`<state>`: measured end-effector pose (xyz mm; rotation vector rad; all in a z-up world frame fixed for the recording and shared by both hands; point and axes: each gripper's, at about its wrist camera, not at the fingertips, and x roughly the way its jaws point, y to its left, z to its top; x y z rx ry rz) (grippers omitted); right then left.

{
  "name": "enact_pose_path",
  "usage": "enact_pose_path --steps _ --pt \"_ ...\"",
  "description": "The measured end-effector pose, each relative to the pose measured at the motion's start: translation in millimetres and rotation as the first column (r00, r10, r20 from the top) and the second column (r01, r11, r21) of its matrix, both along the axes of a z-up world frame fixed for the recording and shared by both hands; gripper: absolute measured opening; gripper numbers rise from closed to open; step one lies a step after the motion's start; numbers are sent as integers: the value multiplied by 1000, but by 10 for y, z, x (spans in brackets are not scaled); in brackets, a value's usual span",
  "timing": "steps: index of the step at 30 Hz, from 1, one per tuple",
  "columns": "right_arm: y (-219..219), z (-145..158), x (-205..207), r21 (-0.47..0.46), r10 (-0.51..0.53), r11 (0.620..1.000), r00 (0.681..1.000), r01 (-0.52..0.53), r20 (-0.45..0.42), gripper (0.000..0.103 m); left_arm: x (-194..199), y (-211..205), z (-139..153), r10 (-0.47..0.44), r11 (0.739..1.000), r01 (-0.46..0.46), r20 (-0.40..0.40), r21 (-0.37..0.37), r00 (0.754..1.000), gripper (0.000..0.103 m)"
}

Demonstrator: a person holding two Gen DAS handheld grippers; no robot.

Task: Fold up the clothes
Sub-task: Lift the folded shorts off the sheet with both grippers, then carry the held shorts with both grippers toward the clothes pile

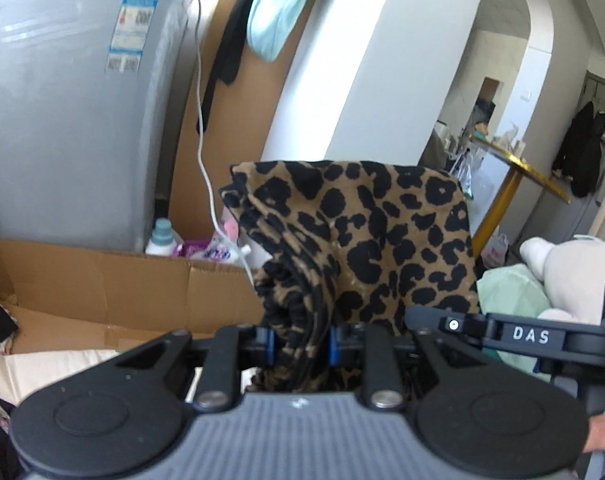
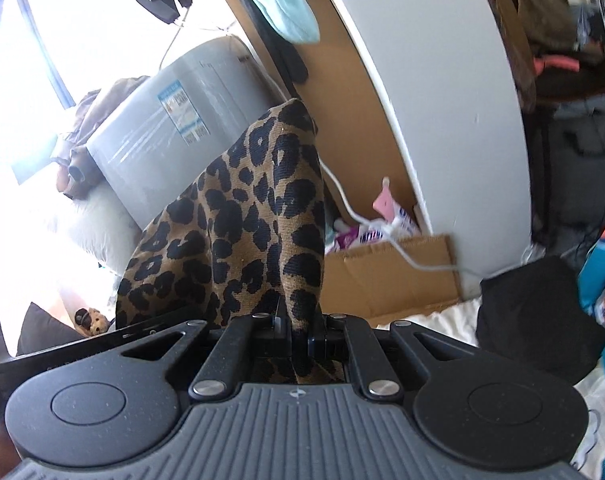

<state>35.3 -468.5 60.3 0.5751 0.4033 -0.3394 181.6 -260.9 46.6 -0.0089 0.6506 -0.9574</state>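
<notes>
L gripper (image 1: 301, 345) clamped on a thick bunched fold of the leopard-print garment (image 1: 366, 240); blue pads (image 1: 269, 343) pressed into cloth, fingertips mostly buried. R gripper (image 2: 301, 338) pinched narrow on a thinner edge of same garment (image 2: 246, 232), which rises in front of both cams, lower part cut off under gripper bodies. Behind: cardboard box (image 1: 114, 280), grey appliance (image 1: 78, 120), white cable (image 1: 206, 160), detergent bottle (image 1: 162, 238) half hidden. R view left side blown out by window glare.
</notes>
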Motion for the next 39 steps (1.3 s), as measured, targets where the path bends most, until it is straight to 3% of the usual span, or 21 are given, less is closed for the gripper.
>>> enact_pose_path --steps 5,9,19,26,29,36,39 --pt "134 118 -150 -40 -2 999 1000 3 31 5 -195 69 145 18 1000 -18 54 -11 998 24" --pt "155 35 -244 -39 9 999 999 -7 48 5 -318 124 84 36 999 -34 85 -33 996 24" --pt "212 -150 -220 -125 30 992 1000 -29 2 5 -538 186 -182 85 994 -80 77 -68 993 24" --pt "222 -134 -258 -116 19 993 1000 -16 19 5 -639 93 12 104 995 -103 97 -14 990 24" --pt "227 -104 -286 -115 8 993 999 -4 34 5 -671 83 106 116 993 -113 103 -40 988 24" --pt "215 -101 -368 -164 -28 986 1000 30 13 5 -714 5 19 98 993 -92 86 -77 991 24" --pt "200 -115 -424 -191 -29 981 1000 27 -9 5 -702 -73 -67 69 997 -64 98 -47 993 25"
